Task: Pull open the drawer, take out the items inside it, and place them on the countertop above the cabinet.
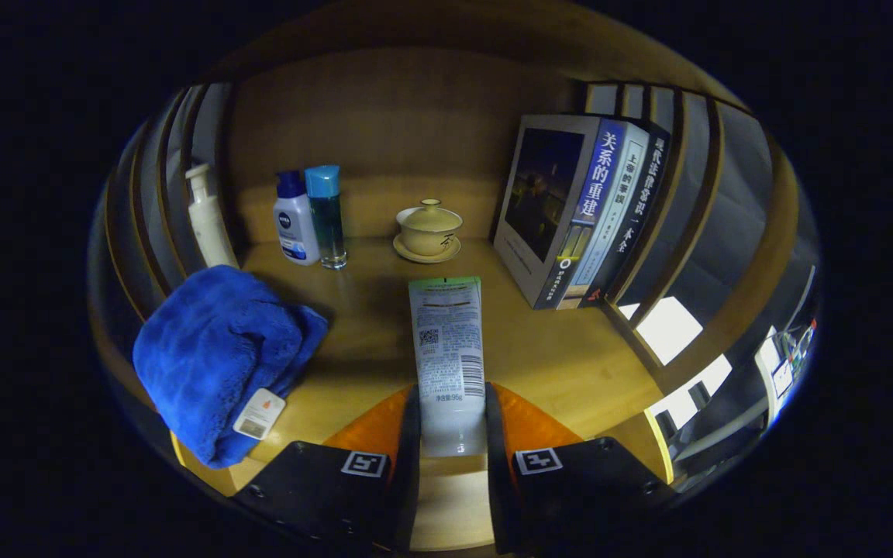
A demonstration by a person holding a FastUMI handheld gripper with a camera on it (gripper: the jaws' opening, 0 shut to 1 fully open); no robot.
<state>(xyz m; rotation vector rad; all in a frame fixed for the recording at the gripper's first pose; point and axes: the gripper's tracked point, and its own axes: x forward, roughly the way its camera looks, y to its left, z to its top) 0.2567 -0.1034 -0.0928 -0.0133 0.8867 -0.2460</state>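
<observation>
**Tube held over the wooden countertop**

Wooden countertop with a wooden back wall lies ahead of us, and slatted sides close it on both hands. We take the white tube as our landmark. Our gripper is clenched on this tube: both fingers press on its cap end, and its flat end points away from us, toward the back wall. We judge that the tube is one of the drawer's items and is now brought over the countertop for placing. We cannot tell if it already rests on the wood or hangs just above it.

Beyond the tube stands a lidded cup on a saucer. Left of the tube lies a blue towel, near the front edge. Farther back on that side stand a white bottle and a blue-capped bottle, touching or nearly so, and a cream bottle against the slats. Right of the tube lean some books. The bare middle strip seems the reason why the tube is aimed there.
</observation>
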